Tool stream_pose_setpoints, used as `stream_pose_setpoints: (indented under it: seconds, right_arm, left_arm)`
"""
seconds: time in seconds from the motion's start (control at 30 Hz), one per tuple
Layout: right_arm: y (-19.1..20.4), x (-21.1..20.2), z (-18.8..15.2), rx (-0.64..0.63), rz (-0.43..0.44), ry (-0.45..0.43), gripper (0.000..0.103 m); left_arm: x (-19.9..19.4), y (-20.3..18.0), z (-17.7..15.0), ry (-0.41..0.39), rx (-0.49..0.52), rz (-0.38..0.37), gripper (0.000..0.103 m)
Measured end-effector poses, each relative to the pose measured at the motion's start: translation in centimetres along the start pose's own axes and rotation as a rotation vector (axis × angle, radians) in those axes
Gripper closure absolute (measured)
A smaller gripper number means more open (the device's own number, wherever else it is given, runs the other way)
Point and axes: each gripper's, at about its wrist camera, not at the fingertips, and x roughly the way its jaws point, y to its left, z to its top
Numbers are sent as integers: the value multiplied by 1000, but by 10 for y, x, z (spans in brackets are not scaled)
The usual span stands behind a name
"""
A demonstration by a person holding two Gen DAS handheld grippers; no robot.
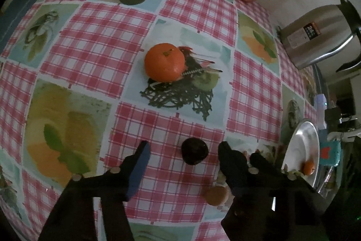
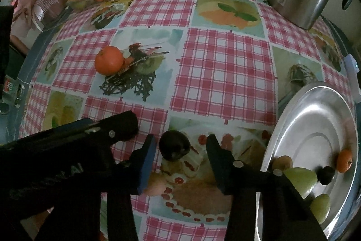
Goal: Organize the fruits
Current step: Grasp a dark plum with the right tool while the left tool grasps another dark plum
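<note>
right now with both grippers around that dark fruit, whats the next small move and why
Probably shut the right gripper on the dark plum. Its fingers are open with the plum sitting between them on the tablecloth, untouched on either side, and the metal plate holding other fruit lies just to its right. The left gripper is open around the same plum, so it should likely hold off.

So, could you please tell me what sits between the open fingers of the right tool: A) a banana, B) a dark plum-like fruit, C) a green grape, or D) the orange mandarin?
B: the dark fruit lies on the tablecloth between the open fingers of the right tool, while the mandarin sits farther off.
</note>
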Motion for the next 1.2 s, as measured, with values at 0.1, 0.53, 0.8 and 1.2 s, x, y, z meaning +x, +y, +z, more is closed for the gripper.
stream_pose_setpoints:
  seconds: [0.1, 0.53, 0.8, 1.2]
  right_arm:
    - [0, -1, 0, 5, 7, -3, 63]
    - [2, 0, 0, -2, 35, -3, 73]
    - [0, -1, 0, 8, 40, -2, 74]
    - [-4, -4, -3, 29, 50, -7, 74]
  left_arm:
    - [1, -2, 1, 7, -6, -22, 52]
    - [1, -12, 3, 6, 13, -60, 77]
    - [0, -7, 4, 4, 3, -50, 87]
    - [2, 4, 3, 28, -38, -66, 84]
